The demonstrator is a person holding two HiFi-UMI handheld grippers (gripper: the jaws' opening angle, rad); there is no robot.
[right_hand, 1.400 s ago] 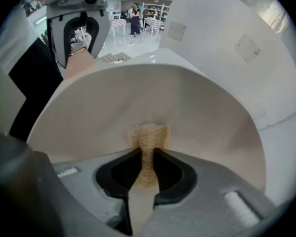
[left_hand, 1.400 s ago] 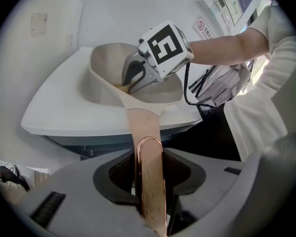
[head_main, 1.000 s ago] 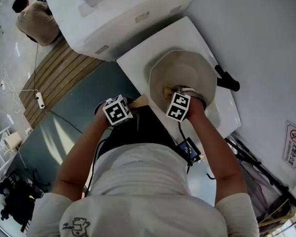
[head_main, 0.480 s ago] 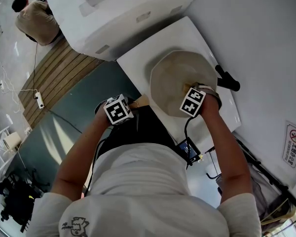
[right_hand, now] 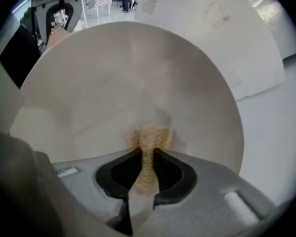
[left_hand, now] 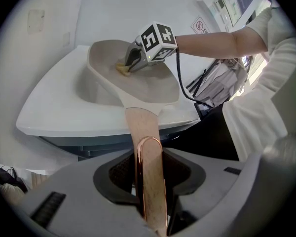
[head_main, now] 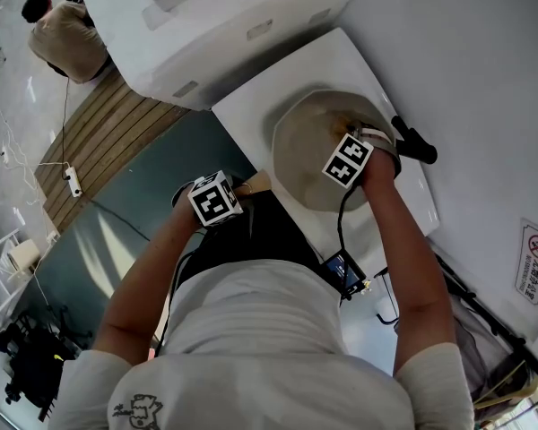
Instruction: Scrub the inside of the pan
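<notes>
Setting: White table (head_main: 251,115) in the upper centre of the head view, above a grey floor (head_main: 117,231) with one wood-slat strip (head_main: 108,133) at left.
Bystander: one person (head_main: 67,34), upper left corner.
Pan: one beige pan (head_main: 305,141) on the table, centre right; its single wooden handle (left_hand: 143,127) runs toward the lower left.
Left claw: left gripper (left_hand: 150,174), bottom centre of its own view, is clamped on the wooden handle, with a pad pressing each side.
Right claw: right gripper (right_hand: 147,169) is squeezed nearly together on one tan scrub pad (right_hand: 149,139), whose free end presses against the pan's inner surface.
Marker cubes: two, black-and-white squares, one per gripper (head_main: 213,200) (head_main: 347,161).
Writing: one wall sign (head_main: 535,251), lower right edge, with a red prohibition circle; its print is too small to read.
</notes>
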